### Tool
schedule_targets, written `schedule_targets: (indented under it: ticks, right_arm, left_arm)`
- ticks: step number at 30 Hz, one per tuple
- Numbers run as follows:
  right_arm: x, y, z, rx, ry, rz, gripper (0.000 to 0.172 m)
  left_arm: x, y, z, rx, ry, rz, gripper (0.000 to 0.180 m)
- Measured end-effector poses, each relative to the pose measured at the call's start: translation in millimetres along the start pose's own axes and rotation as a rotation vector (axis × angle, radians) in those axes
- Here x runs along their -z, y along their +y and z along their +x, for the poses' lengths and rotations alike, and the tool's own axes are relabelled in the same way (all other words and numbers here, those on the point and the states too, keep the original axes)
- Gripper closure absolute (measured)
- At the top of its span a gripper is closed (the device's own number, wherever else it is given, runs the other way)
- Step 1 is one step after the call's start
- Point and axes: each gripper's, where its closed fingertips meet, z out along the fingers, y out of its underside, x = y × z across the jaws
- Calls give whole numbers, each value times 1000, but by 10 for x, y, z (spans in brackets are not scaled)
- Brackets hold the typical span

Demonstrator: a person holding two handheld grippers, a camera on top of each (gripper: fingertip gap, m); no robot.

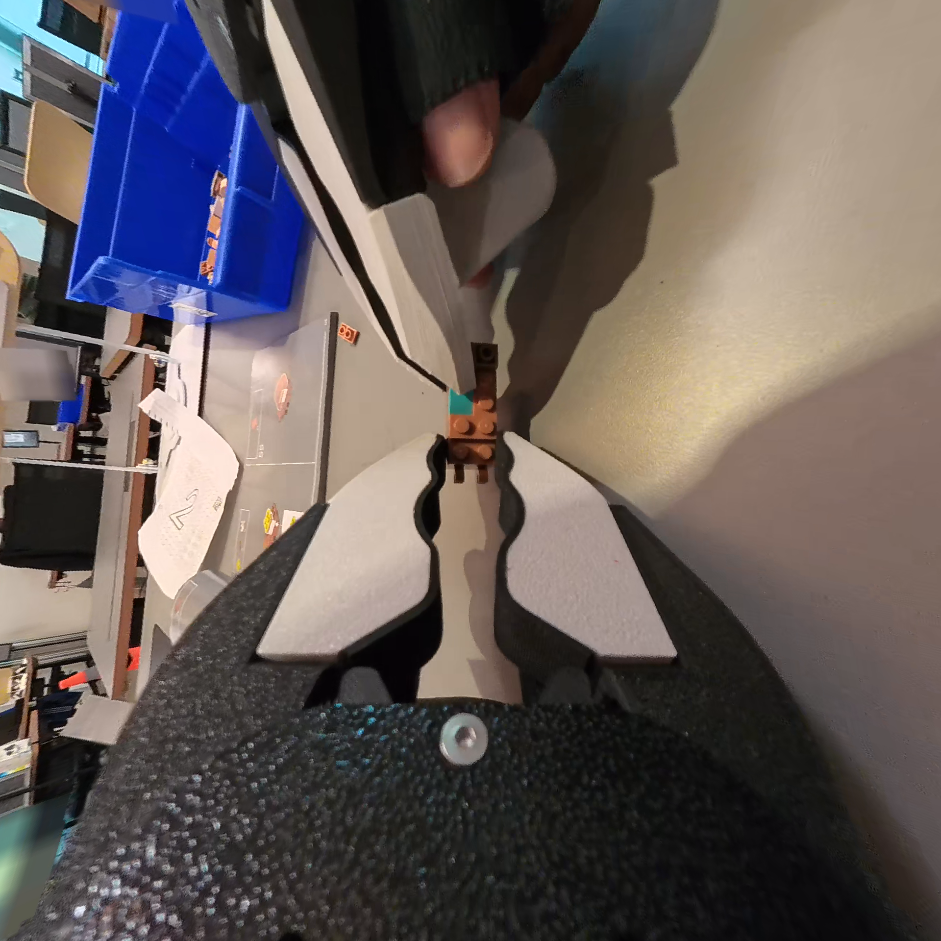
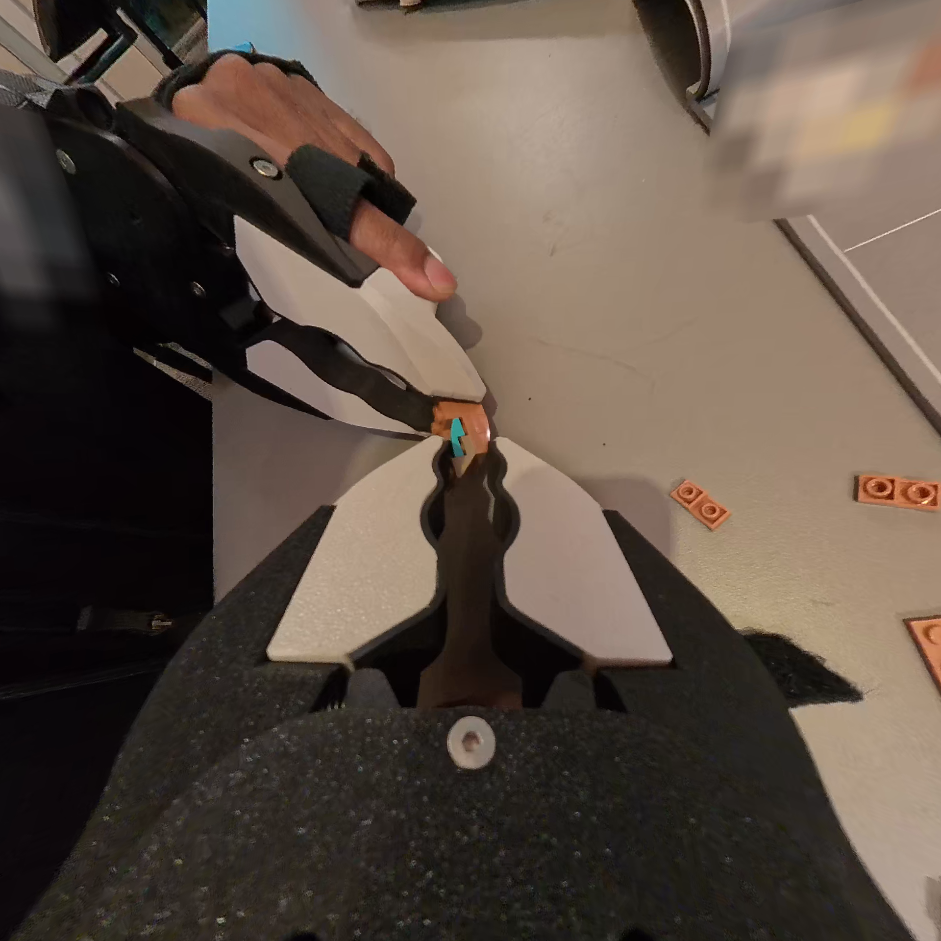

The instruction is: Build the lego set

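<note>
- Left claw (image 1: 471, 448) is pinching the near end of a small brick assembly (image 1: 472, 422) of brown and orange studded plates w/ a teal piece; both pads are pressing on its sides, and two small clip prongs are poking back between the fingers.
- Assembly is sticking out fwd from the left claw tips, held above the grey desk (image 1: 764, 356), w/ a dark 1-stud piece at its far end.
- Right claw (image 2: 466, 450) is closing narrowly on the opposite end of the same assembly (image 2: 461, 425); teal and tan pieces are sitting right btwn its tips. Pad contact there is blurred, but the tips are lying tight against the piece.
- In the right wrist view the left claw is coming in from the upper left, a hand (image 2: 285, 117) in a fingerless glove is gripping it, and the two claws are meeting tip to tip at the assembly.
- Loose orange plates (image 2: 700, 504) are lying on the desk to the right, well apart from the claws.
- Blue bin (image 1: 168, 168) w/ more bricks, an instruction sheet (image 1: 285, 397) and a crumpled paper bag (image 1: 188, 499) are sitting farther off on the left.
</note>
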Motion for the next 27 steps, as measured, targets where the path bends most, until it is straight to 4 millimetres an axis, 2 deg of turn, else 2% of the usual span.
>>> schedule_targets:
  ticks: [27]
  right_arm:
    - [-19,13,14,7,-1,5,160]
  left_arm:
    - [0,8,8,-45,-15,-13,163]
